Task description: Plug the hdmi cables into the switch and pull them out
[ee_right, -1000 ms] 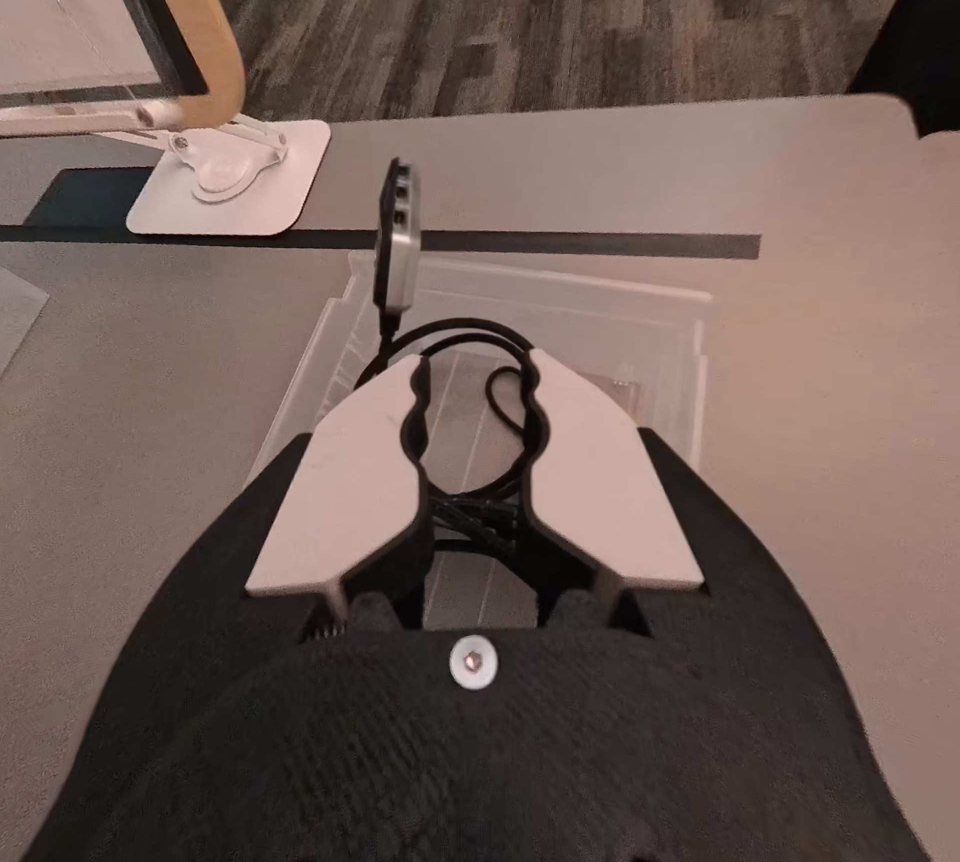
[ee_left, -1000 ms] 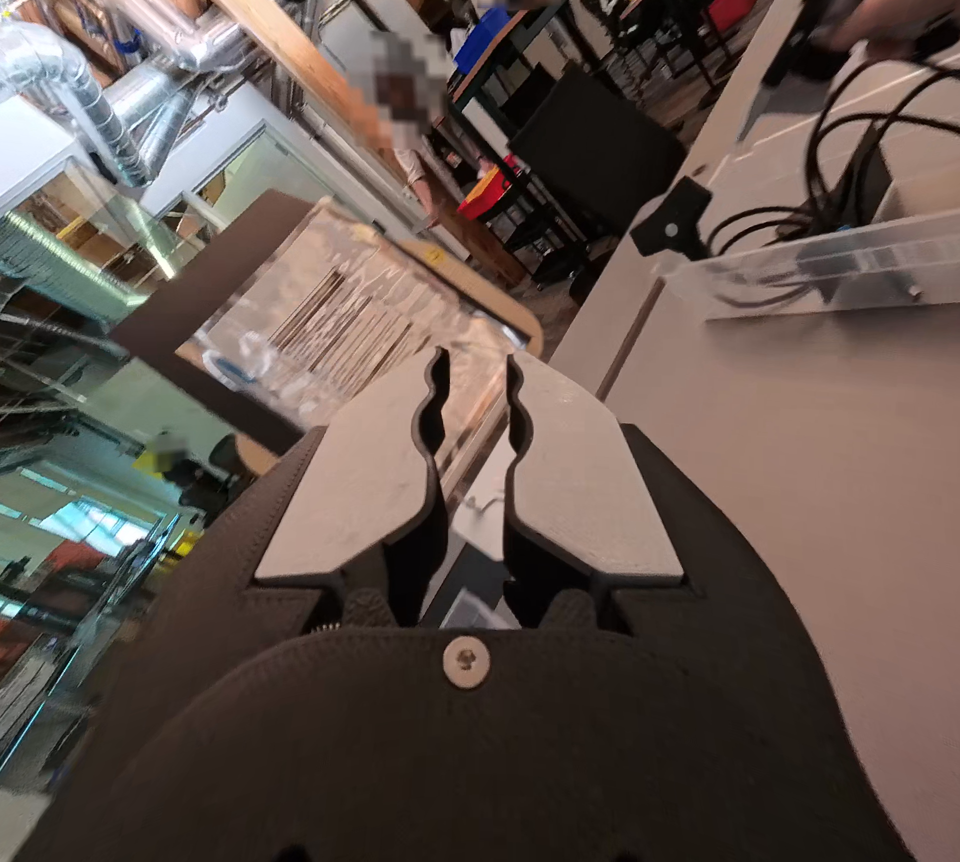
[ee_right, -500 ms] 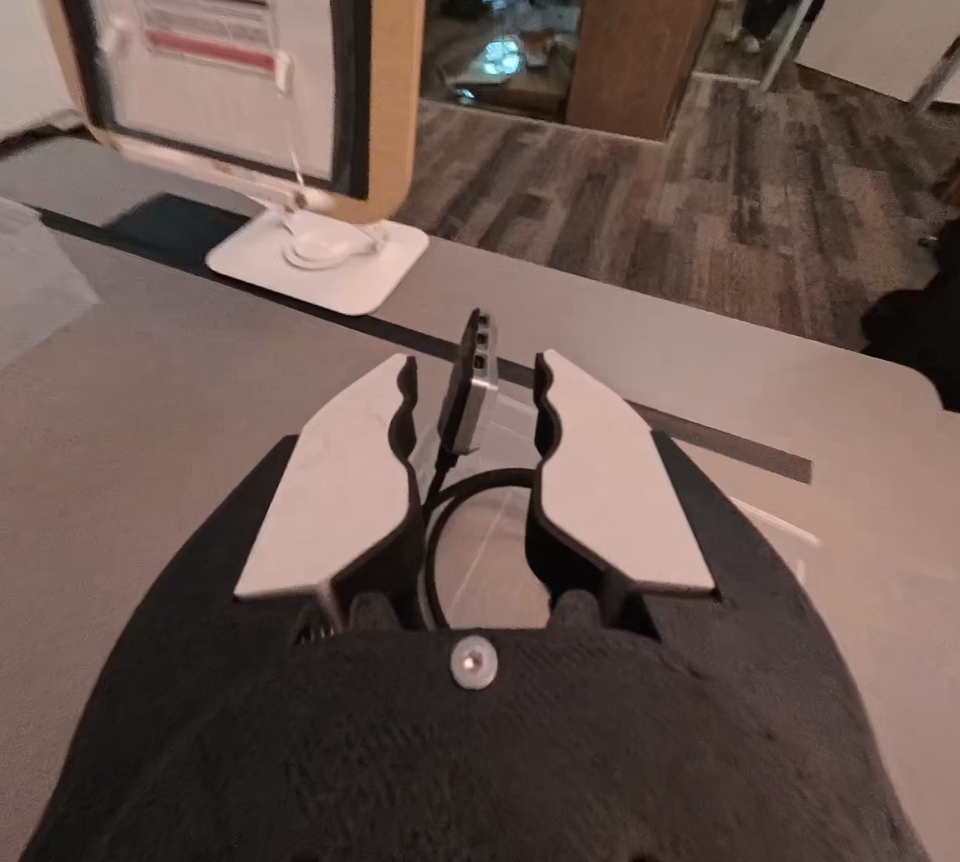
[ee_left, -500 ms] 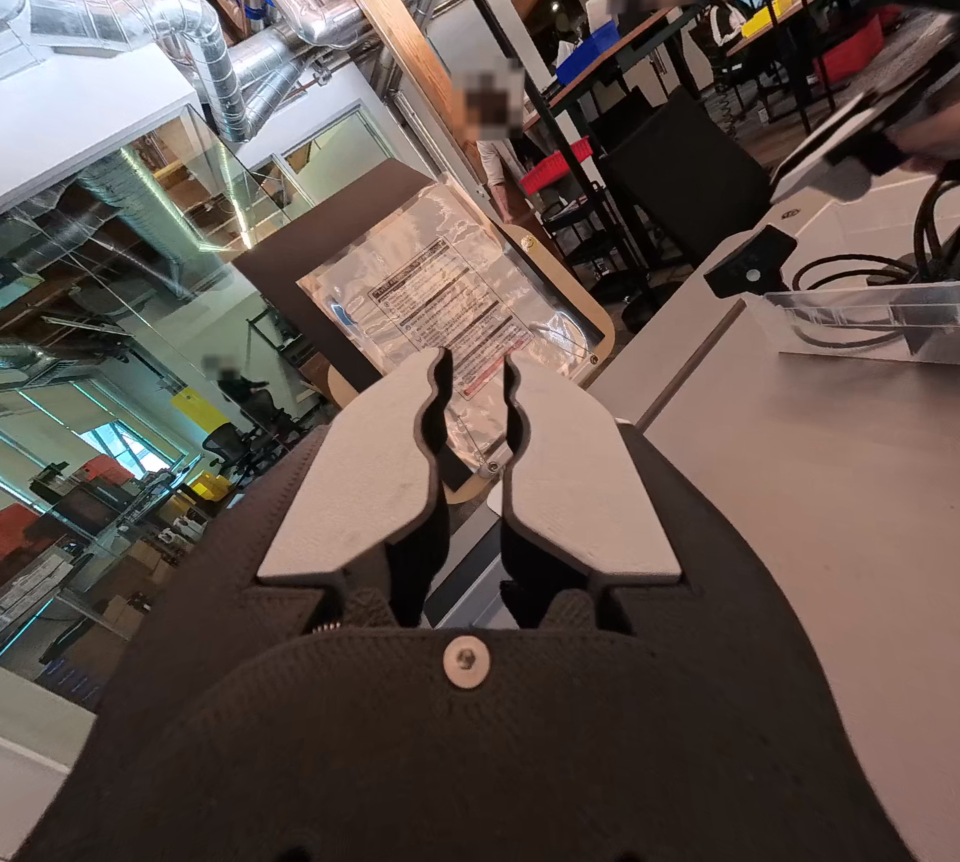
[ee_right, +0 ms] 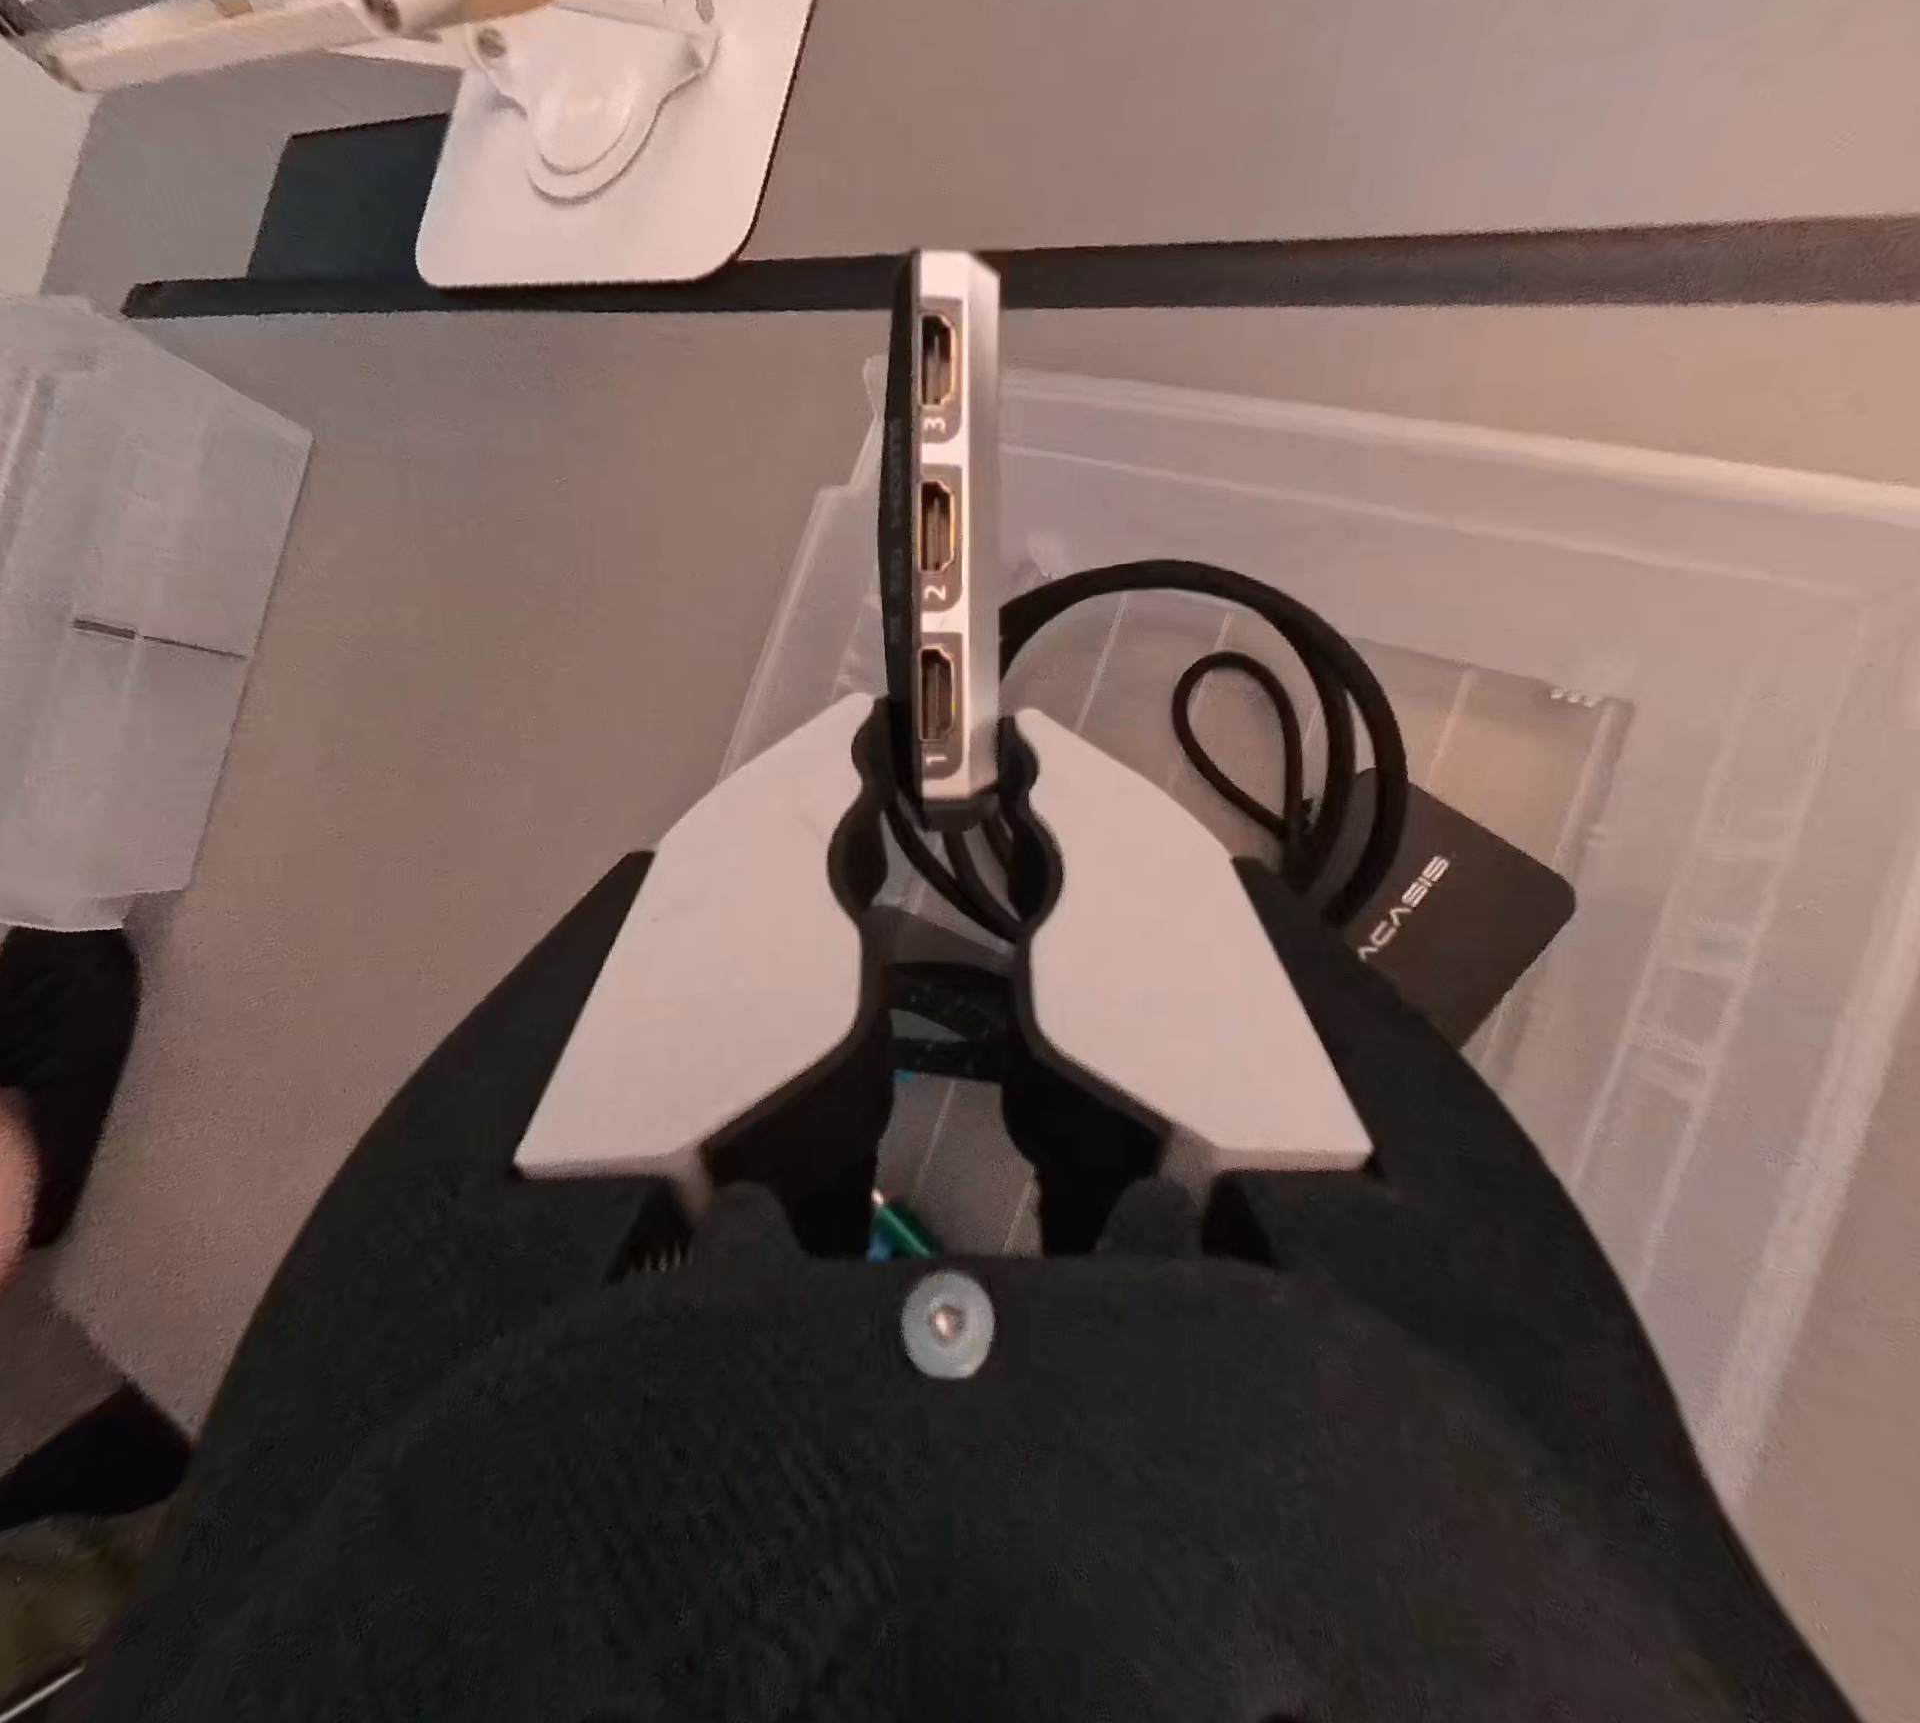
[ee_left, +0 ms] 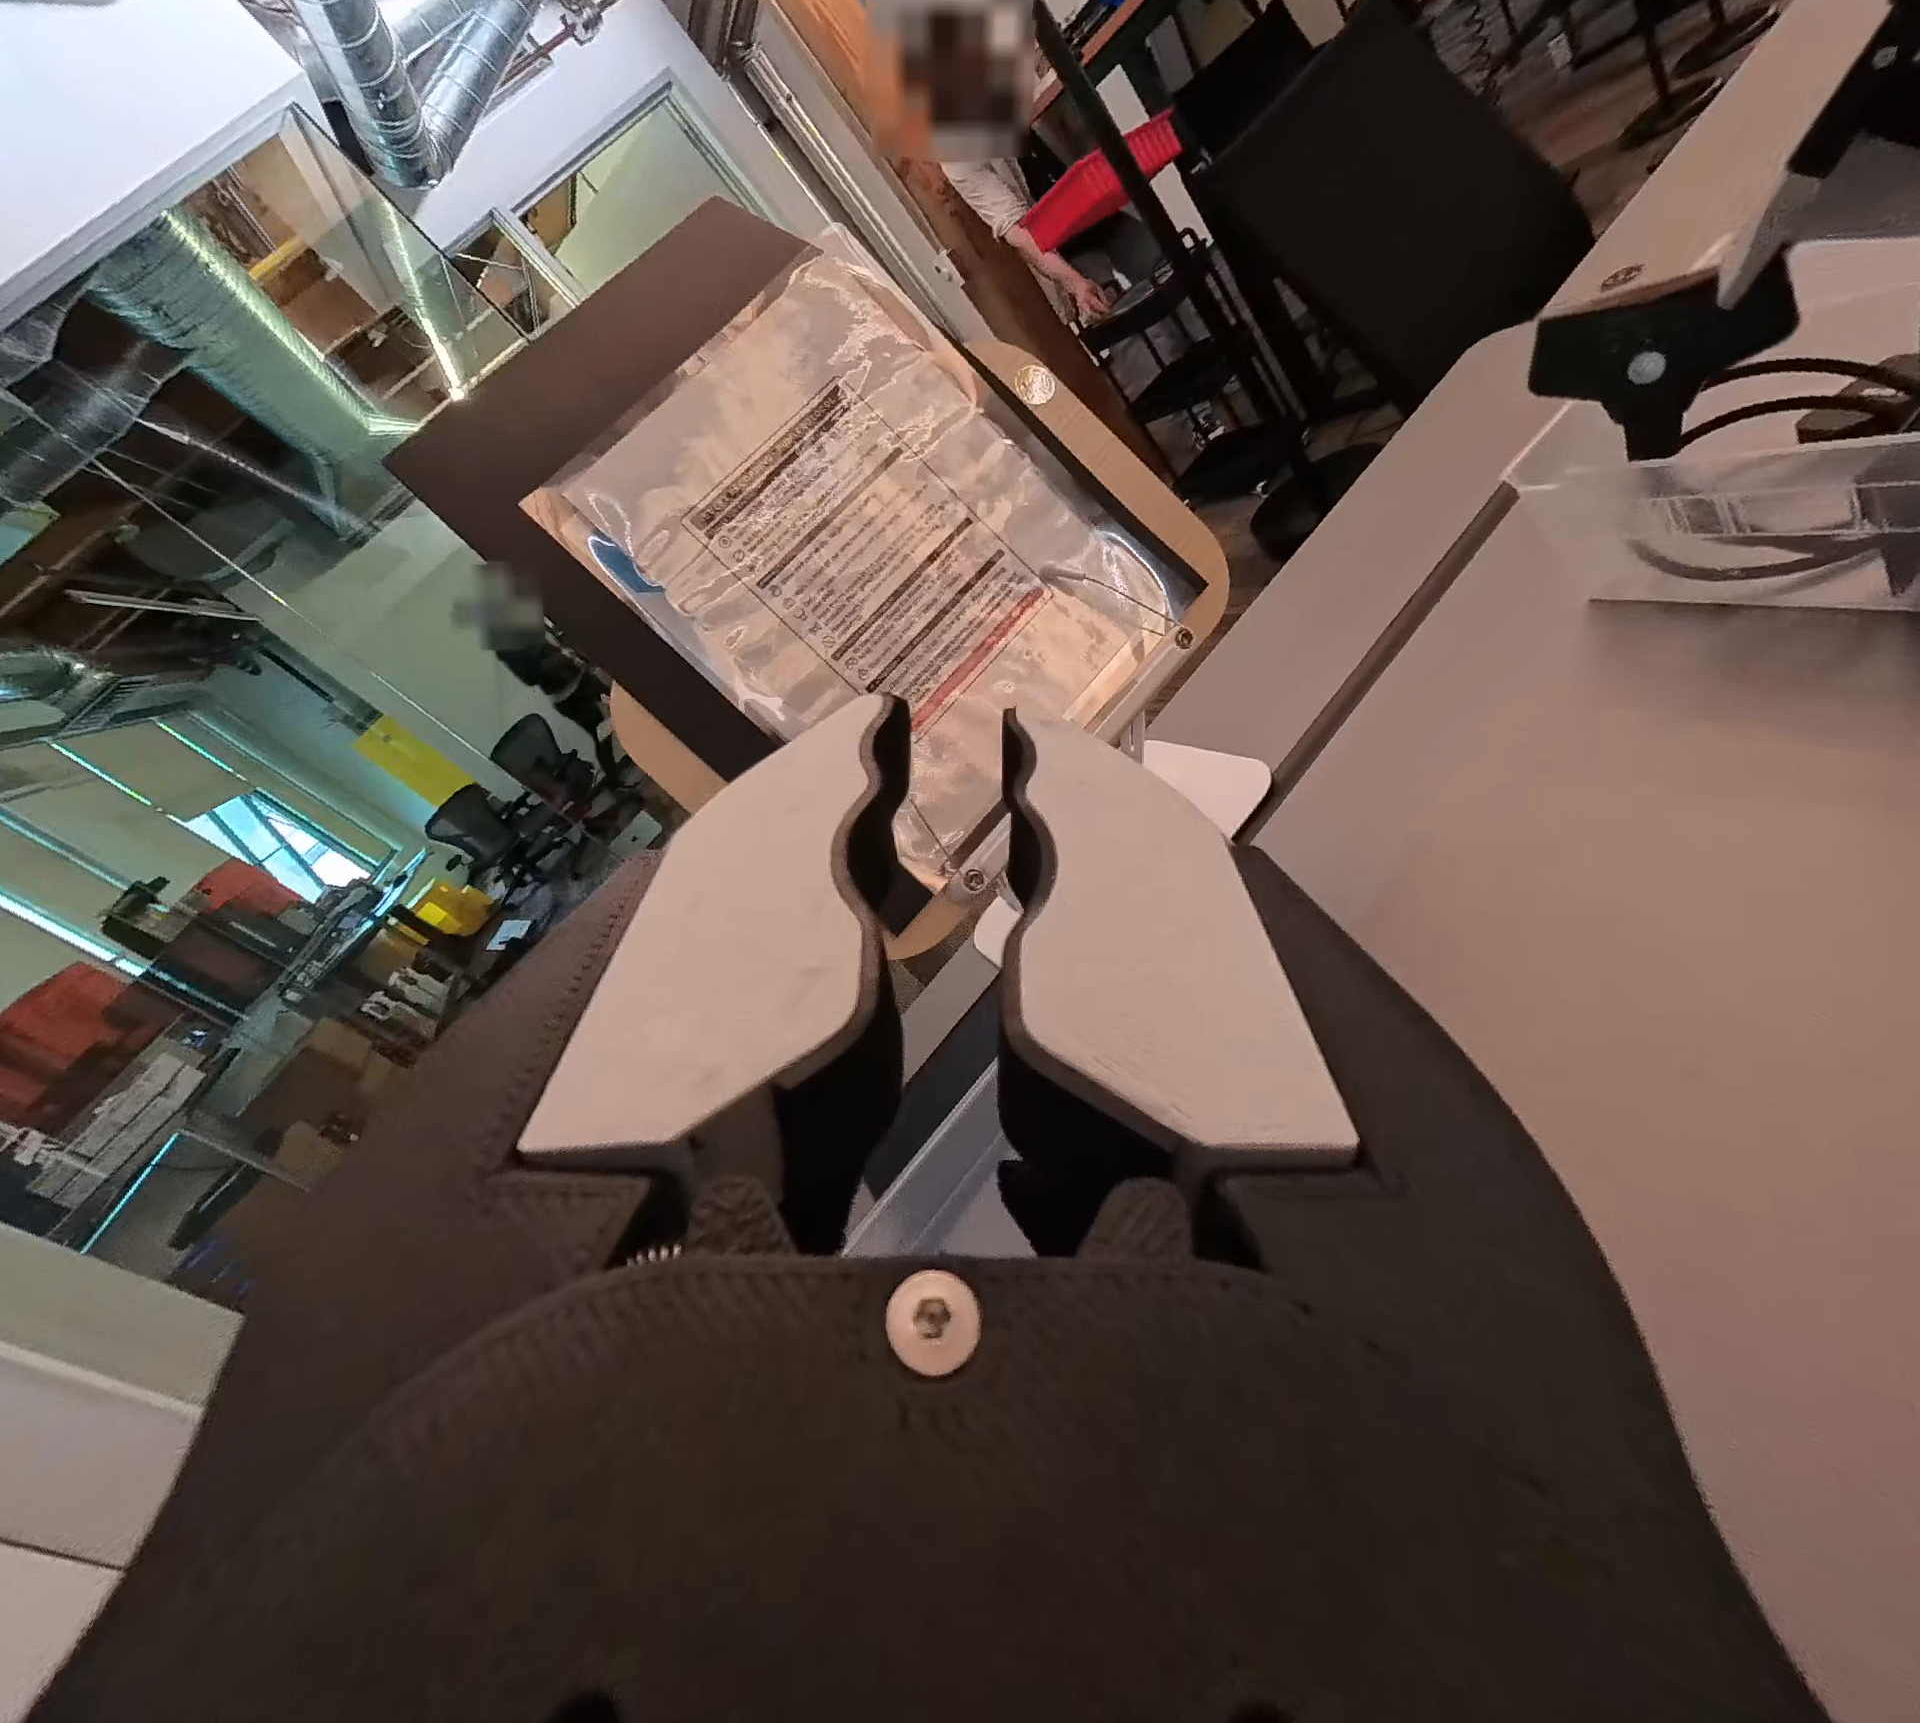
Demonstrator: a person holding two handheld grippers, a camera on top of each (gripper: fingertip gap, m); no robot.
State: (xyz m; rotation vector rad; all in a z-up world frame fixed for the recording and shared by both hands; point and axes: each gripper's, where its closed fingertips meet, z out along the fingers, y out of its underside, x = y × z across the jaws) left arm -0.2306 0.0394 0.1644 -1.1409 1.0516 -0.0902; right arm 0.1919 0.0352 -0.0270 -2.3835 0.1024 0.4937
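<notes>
Left wrist view: the left gripper [ee_left: 951, 728] hangs over the near edge of the grey table [ee_left: 1558, 946], its jaws a narrow gap apart with nothing between them. That gap is the same as in the two earlier pictures; only its aim has swung, so the screen wrapped in plastic film [ee_left: 883, 530] now sits at about 12 o'clock from the tips. At about 2 o'clock, well apart, lies the clear tray [ee_left: 1766, 530] with black cables [ee_left: 1756, 385] looping out of it, and the right gripper's dark body [ee_left: 1662, 343] reaches over its rim. The left gripper has not yet joined the work.

Right wrist view: here is the real change. A second ago the right gripper [ee_right: 945, 743] stood wide open with the switch [ee_right: 940, 520] well ahead of its tips; half a second ago the switch was just entering the gap. Now the jaws are clamped on the switch's near end, and its own black lead [ee_right: 1247, 634] trails back into the tray [ee_right: 1558, 582] at about 3 o'clock. The switch stands on edge, pointing to 12 o'clock, with all three ports showing and all three empty. A dark flat box [ee_right: 1455, 935] rests in the tray at about 4 o'clock. The screen's white foot [ee_right: 623, 115] sits at about 11 o'clock.

So the switch looks secured and no plug is in: I judge the plugging-in has yet to start, with a cable end still to be fetched, likely by the idle left gripper.
</notes>
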